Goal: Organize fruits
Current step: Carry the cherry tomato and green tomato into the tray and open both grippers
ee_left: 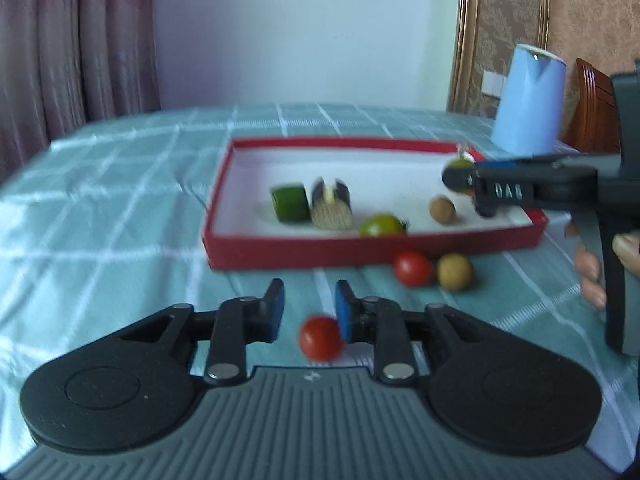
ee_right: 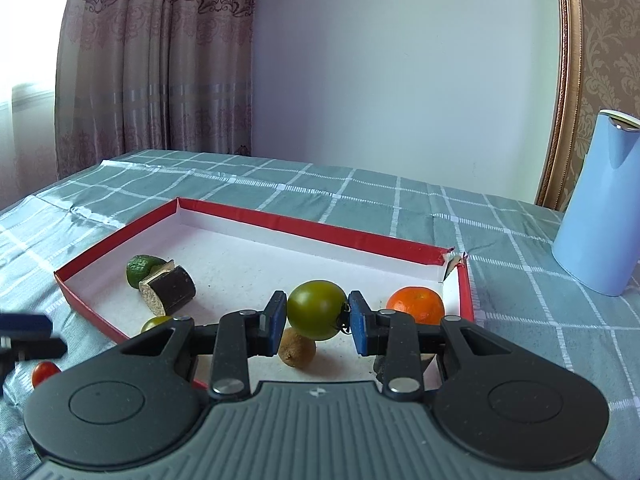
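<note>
Jaws of the right gripper [ee_right: 317, 322] clamp a green tomato [ee_right: 317, 309] above the red box [ee_right: 256, 216]. Left gripper [ee_left: 310, 312] tilts down, jaws narrowly parted, unclamped; red tomato [ee_left: 321, 338] at their 6 o'clock on the surface [ee_left: 120, 208].

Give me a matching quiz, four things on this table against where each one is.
Things:
1 mandarin
2 blue jug
3 green chunk
4 green tomato

Places:
a between the pads of the right gripper
b on the checked cloth, outside the red box
c in the box, beside the dark cut piece
d in the box, near its torn corner

Pairs: 1-d, 2-b, 3-c, 4-a
</note>
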